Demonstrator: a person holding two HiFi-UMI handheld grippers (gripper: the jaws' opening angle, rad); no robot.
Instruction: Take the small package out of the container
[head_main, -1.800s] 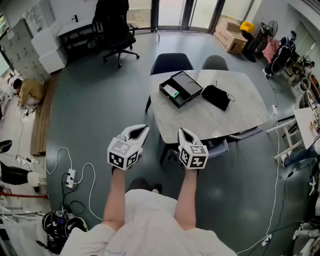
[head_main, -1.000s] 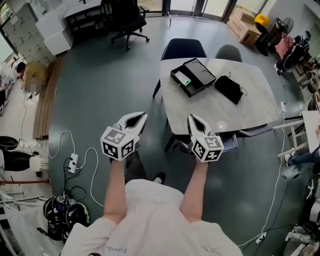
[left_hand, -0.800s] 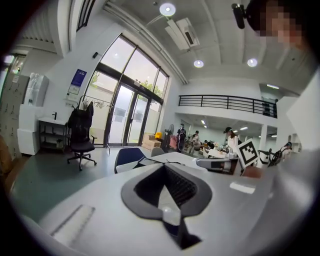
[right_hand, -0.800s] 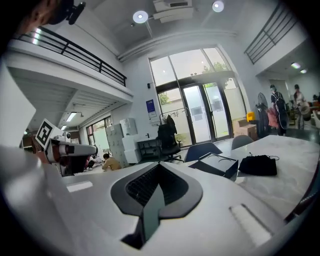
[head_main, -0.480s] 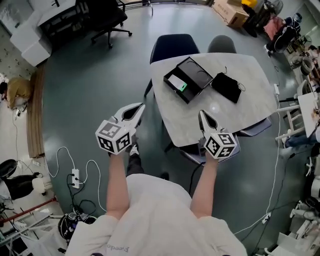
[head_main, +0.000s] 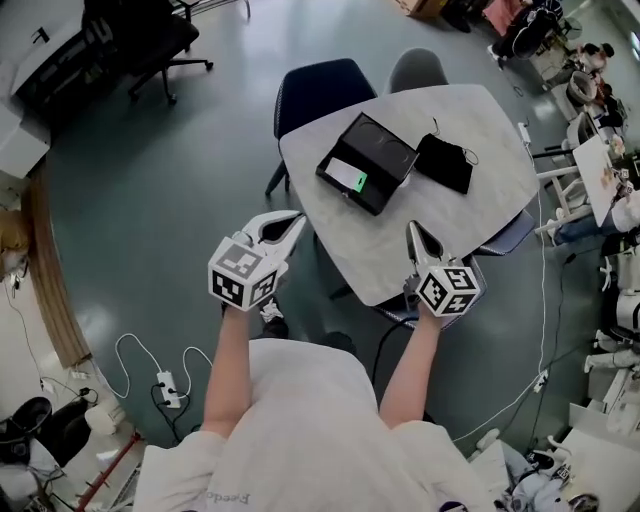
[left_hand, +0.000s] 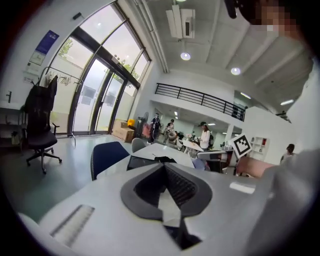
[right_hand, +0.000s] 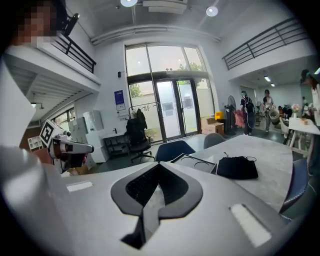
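The black open container (head_main: 372, 150) lies on the pale marble table (head_main: 470, 115), toward its far left side. Inside it rests a small white package with a green end (head_main: 348, 176). My left gripper (head_main: 293, 220) hangs shut and empty over the floor, just left of the table's near corner. My right gripper (head_main: 411, 229) is shut and empty above the table's near edge. Both point toward the container, well short of it. The container also shows ahead in the left gripper view (left_hand: 144, 161) and the right gripper view (right_hand: 196, 162).
A black pouch (head_main: 443, 162) lies right of the container, also seen in the right gripper view (right_hand: 237, 167). A dark blue chair (head_main: 318, 85) and a grey chair (head_main: 415, 68) stand at the far side. Another chair (head_main: 505, 238) sits tucked at the right. Cables (head_main: 160, 372) lie on the floor.
The person has walked up to the table; it now lies closer and under the right gripper's tip. Both grippers stayed shut and moved forward with the body.
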